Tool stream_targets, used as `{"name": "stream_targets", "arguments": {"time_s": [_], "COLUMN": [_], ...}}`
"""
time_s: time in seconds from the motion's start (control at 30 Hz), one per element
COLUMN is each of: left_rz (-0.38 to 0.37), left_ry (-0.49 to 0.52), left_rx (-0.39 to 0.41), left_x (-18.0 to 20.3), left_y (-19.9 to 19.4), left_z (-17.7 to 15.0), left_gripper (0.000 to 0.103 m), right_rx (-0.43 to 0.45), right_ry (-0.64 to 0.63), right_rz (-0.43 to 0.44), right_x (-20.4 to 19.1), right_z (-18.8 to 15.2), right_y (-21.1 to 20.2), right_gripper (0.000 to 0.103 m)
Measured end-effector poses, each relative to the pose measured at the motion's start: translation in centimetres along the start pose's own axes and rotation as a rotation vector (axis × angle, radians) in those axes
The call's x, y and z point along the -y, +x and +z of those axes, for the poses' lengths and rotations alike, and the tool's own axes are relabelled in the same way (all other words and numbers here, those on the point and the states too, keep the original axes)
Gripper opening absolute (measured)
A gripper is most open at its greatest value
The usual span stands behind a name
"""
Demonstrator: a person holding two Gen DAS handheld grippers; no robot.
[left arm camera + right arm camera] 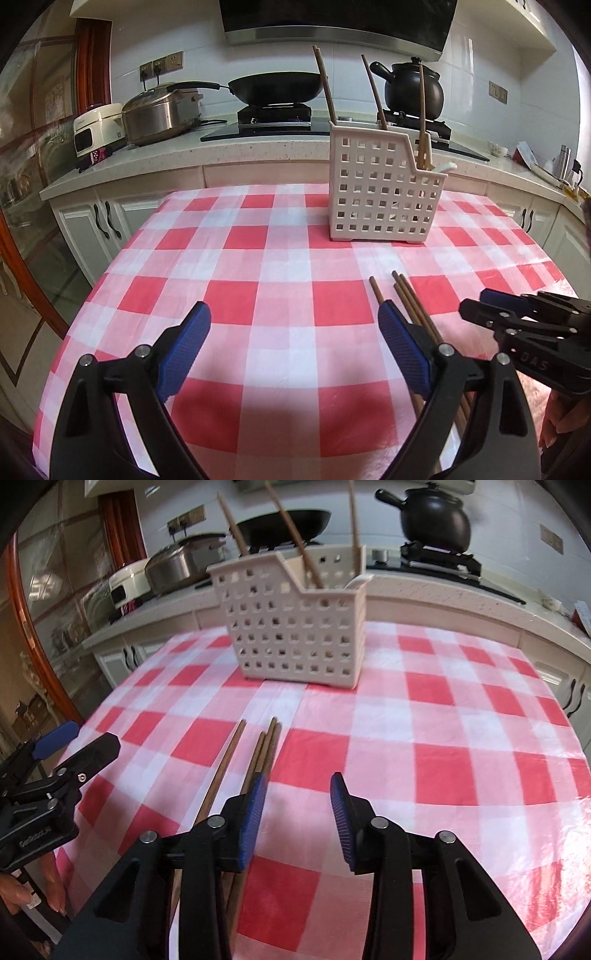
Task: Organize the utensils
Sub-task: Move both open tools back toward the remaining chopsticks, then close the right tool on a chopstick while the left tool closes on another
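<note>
Couldn't see the near ends of the loose chopsticks (236, 760); both grippers hid them, so my count of four on the checked tablecloth (280, 258) was rough. Three more stood in the white holder (380, 184) farther back, plus a white handle poking out, hard to identify. The left gripper (295, 347) was spread wide, holding nothing; the right gripper (297, 819) was partly open, empty too, just beside the chopsticks.

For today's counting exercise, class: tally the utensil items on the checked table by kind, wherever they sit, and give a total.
Brown wooden chopsticks standing in the holder: 3
Brown wooden chopsticks lying on the red-and-white checked cloth: 4
White perforated plastic utensil holder: 1
White spoon handle poking out of the holder: 1
Total: 9
</note>
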State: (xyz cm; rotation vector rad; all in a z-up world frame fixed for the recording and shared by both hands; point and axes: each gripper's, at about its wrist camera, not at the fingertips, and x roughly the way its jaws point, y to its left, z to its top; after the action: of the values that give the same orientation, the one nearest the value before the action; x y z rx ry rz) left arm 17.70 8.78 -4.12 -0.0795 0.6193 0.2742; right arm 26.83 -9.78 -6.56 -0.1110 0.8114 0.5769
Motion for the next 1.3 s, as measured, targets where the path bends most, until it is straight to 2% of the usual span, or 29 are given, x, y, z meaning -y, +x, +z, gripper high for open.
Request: {"name": "stream_targets", "arguments": {"time_s": [0.27, 0.43, 0.53, 0.77, 1.3], "left_rz": [0.001, -0.001, -0.005, -0.004, -0.004], "left_ry": [-0.018, -0.018, -0.023, -0.033, -0.038], "left_rx": [-0.008, -0.018, -0.020, -0.029, -0.034], "left_x": [-1.2, -1.5, -1.9, -2.7, -3.0], "left_y": [0.3, 0.7, 0.8, 0.9, 0.8], "left_z": [-0.4, -0.8, -0.9, -1.3, -1.7], "left_gripper": [0.089, 0.089, 0.089, 0.091, 0.091], "right_rx": [-0.062, -0.072, -0.081, -0.089, -0.118], "right_ry": [0.002, -0.006, -0.023, -0.002, -0.046], "right_rz": [-0.015, -0.013, -0.033, -0.046, -0.101], "right_x": [-0.8, -1.5, -2.0, -2.0, -3.3], "right_z": [0.0, 0.2, 0.4, 0.5, 0.8], "right_y": [1.9, 2.3, 2.6, 3.0, 4.3], "right_gripper": [0.026, 0.024, 0.019, 0.019, 0.015]}}
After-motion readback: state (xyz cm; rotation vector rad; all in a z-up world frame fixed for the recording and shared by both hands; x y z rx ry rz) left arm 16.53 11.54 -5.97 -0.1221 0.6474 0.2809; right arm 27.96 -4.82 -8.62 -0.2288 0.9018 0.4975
